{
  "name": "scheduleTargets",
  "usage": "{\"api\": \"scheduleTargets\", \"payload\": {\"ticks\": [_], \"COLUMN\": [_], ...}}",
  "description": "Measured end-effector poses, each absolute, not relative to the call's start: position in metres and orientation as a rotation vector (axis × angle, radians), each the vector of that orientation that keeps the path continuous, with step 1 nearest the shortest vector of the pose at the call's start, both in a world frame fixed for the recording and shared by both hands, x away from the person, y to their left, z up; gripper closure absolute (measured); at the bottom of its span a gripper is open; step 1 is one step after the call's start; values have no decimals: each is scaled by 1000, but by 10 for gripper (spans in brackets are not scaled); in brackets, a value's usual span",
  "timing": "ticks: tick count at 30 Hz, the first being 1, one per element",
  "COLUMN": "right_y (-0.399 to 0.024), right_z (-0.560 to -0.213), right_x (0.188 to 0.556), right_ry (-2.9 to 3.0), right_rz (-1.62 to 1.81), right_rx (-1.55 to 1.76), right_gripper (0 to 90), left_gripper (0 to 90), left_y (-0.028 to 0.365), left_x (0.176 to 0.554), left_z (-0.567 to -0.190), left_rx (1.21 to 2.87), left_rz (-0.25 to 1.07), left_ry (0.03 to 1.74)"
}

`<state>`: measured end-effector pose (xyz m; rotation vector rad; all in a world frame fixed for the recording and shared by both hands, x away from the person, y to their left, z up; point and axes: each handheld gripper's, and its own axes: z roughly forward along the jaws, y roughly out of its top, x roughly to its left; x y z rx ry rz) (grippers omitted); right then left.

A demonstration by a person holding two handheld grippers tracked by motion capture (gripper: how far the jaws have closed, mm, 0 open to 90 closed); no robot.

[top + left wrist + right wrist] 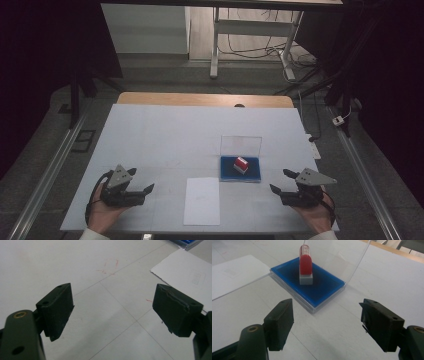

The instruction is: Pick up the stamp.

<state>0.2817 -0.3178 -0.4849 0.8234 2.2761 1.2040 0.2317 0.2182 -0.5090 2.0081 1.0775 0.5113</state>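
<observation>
glossy red plastic stamp (305, 263), matt blue ink pad (322, 287)

Left gripper (145, 192): black body, grey three-cornered plate on top with small dark holes, black cable looping back past the hand. Right gripper (280, 182): same black build, same grey plate, dark strap or cable at the wrist. Jaws are blocky black pads (58, 307) with screw holes in the top faces; one brass-ringed hole on each arm behind them. Light sleeve cuffs (92, 233) at both wrists.
</observation>
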Motion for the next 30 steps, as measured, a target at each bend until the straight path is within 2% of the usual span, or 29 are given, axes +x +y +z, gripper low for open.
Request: {"api": "scheduleTargets", "payload": {"ticks": [15,30], "right_y": [-305,-273], "right_z": [-477,-447], "right_x": [287,311], "right_ry": [2310,2362], "right_rz": [1199,1150], "right_rx": [804,757], "right_gripper": [263,252], "left_gripper": [186,187], "left_y": [217,218], "left_x": [234,236], "left_z": [-511,-511], "left_rx": [2010,2012], "left_rz": [509,496], "left_ry": [1082,1097]}}
